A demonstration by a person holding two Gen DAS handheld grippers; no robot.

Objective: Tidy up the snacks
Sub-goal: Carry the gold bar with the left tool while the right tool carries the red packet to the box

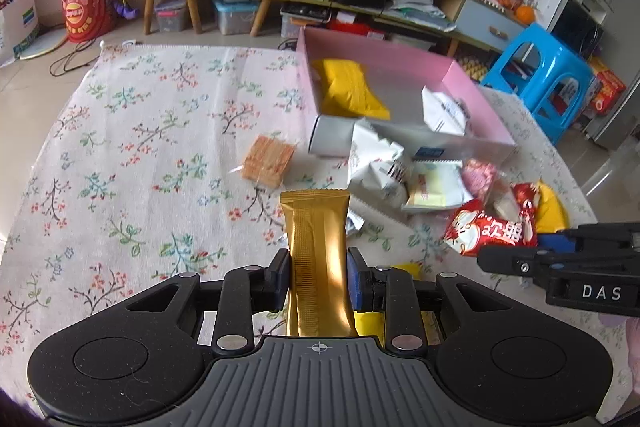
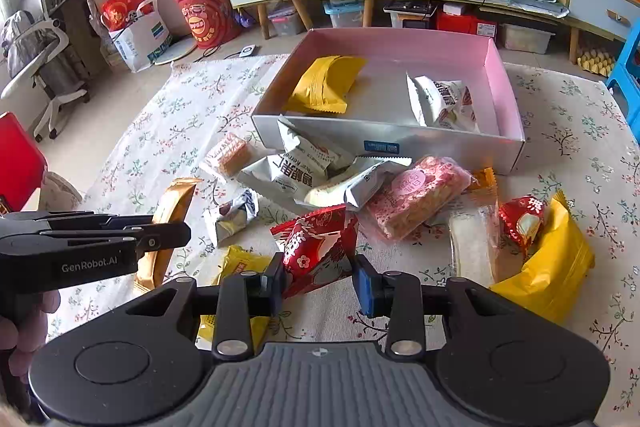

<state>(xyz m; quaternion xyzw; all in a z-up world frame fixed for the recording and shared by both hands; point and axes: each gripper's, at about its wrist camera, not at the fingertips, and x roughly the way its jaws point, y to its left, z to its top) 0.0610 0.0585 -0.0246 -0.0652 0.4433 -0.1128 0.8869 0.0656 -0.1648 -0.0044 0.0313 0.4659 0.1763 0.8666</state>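
Two grippers, each loaded; left gripper [image 1: 318, 277] is clamped on a gold bar packet [image 1: 318, 259], packet's long axis running straight out along the fingers, its far end pointing up-frame toward the box; right gripper [image 2: 318, 281] pinches a red snack packet [image 2: 320, 247] by its near end, the rest sticking forward and a bit left.

Pink box [image 2: 492, 67] sits ahead of both, open top, already holding a yellow packet [image 2: 324, 85] and a white packet [image 2: 442, 103]; its grey near wall faces the grippers; loose pile of snacks [image 2: 416, 195] lies on the floral cloth [image 1: 120, 147] between grippers and box, touching the near wall.

Key relation: box is forward and to the right of the left gripper, nearly dead ahead of the right one; right hand looks nearer and better lined up; left has to cross over the pile.

Judgement: both packets look lifted clear of the cloth, carry-to-box step next; each needs to clear the near wall before release; gold bar's length should go along the box floor, free space in the middle.
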